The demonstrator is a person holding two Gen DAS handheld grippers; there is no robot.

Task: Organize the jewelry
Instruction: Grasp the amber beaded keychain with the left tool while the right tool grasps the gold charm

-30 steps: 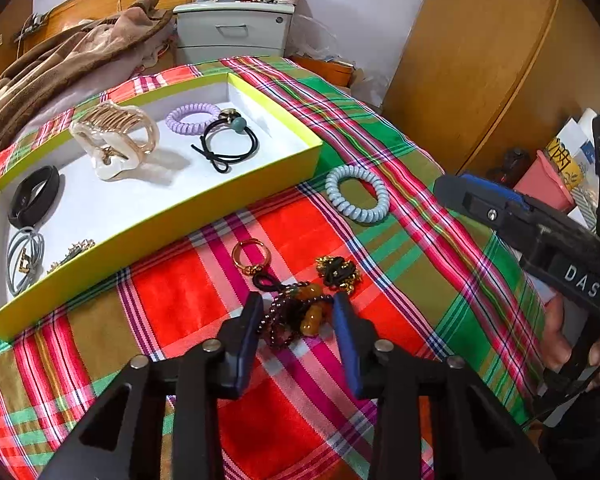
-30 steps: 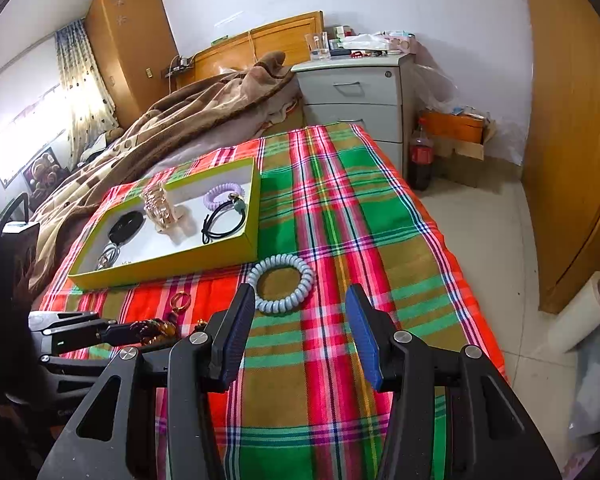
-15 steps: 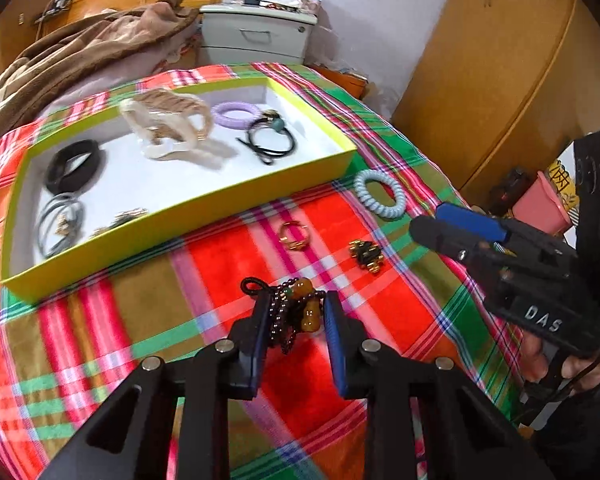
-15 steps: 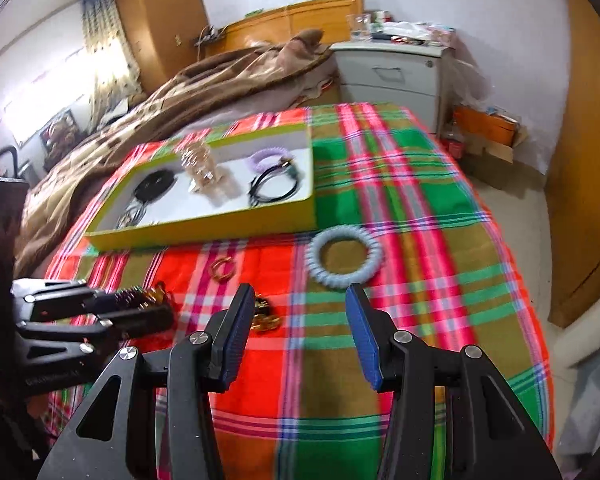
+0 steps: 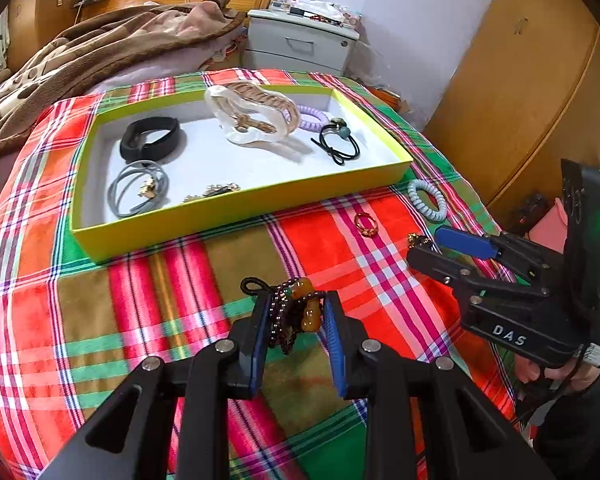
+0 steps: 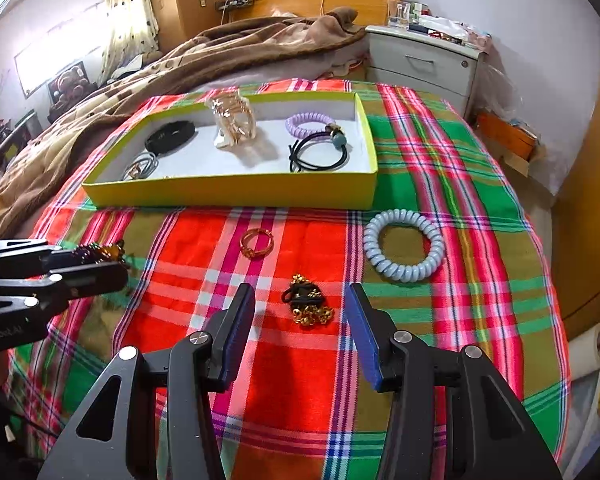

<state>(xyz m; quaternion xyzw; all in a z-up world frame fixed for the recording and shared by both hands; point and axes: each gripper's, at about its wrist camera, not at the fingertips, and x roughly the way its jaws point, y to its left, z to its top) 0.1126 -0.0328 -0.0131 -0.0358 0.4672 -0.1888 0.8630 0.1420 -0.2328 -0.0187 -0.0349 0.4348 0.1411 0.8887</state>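
Note:
My left gripper (image 5: 296,312) is shut on a dark beaded bracelet with amber beads (image 5: 296,312) and holds it above the plaid cloth, in front of the yellow tray (image 5: 236,212). It also shows in the right wrist view (image 6: 94,254). My right gripper (image 6: 302,310) is open, its fingers on either side of a black and gold hair tie (image 6: 308,302) on the cloth. A gold ring (image 6: 256,242) and a pale blue spiral hair tie (image 6: 404,244) lie near it.
The tray (image 6: 236,192) holds a clear claw clip (image 5: 248,114), a purple spiral tie (image 6: 308,120), black ties (image 6: 318,152), a black band (image 5: 152,142) and a grey tie (image 5: 138,190). A brown blanket (image 6: 180,60) and a nightstand (image 6: 424,60) lie behind.
My left gripper closed on the beaded bracelet, lifted it and drew it back to the left. My right gripper moved down and left over the black and gold hair tie.

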